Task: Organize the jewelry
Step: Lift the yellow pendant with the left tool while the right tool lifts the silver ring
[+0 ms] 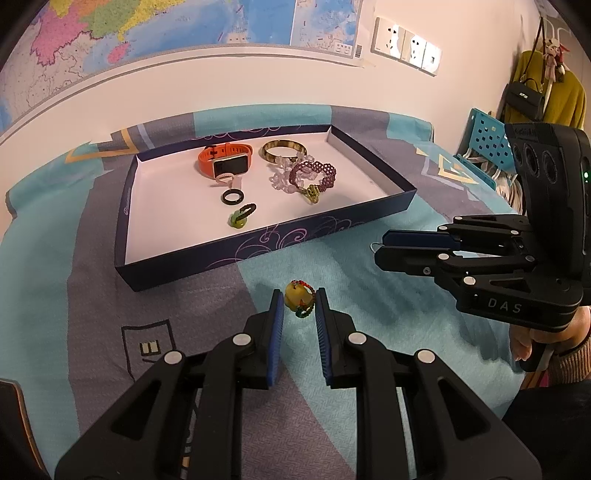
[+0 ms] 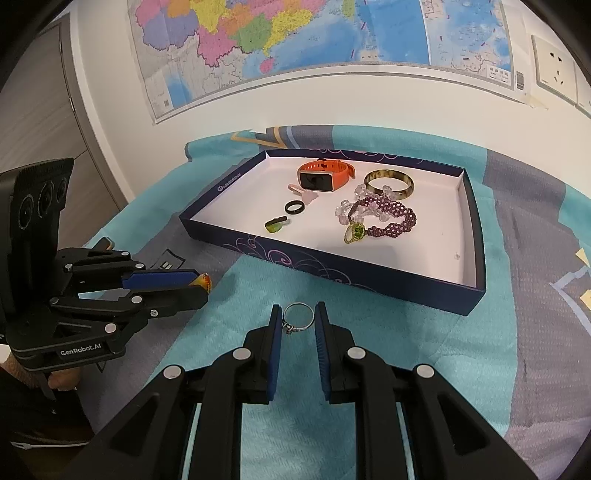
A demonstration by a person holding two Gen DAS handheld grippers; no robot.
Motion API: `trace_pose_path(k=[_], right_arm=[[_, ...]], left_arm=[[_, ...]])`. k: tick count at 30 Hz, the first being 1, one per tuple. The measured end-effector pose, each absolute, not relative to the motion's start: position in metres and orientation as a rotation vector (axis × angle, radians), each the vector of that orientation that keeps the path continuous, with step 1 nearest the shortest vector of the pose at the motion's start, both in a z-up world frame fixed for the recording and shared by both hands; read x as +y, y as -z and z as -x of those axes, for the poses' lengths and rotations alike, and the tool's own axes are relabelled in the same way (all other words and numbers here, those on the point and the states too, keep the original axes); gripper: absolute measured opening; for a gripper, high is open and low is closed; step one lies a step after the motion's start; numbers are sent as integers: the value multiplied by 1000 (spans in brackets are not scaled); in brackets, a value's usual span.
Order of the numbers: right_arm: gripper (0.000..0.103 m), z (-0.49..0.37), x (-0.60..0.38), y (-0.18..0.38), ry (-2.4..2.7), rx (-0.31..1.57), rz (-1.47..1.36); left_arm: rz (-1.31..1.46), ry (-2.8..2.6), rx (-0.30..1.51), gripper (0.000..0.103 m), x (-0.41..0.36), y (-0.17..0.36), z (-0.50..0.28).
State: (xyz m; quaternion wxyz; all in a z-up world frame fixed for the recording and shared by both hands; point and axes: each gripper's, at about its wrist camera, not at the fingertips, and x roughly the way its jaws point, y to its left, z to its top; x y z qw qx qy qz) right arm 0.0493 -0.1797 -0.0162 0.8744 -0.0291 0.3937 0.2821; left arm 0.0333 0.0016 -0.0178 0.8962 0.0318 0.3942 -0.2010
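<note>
Tray (image 2: 476, 254): 1 watch (image 2: 323, 176), 3 bracelets (image 2: 388, 218), maybe 4 rings (image 2: 294, 207).

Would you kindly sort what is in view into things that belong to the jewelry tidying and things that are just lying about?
Belongs:
box
silver ring
yellow bead charm
orange watch
bangle
purple bead bracelet
black ring

Lying about:
wall map
sockets
handbag
patterned cloth
</note>
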Motion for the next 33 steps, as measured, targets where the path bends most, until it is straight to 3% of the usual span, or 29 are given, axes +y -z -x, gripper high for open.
trace_pose_path(k=[33], right_arm=[[16,-61,-184,-2,-583,774,49]], left_arm=[[-74,418,773,18,1,3,-43]])
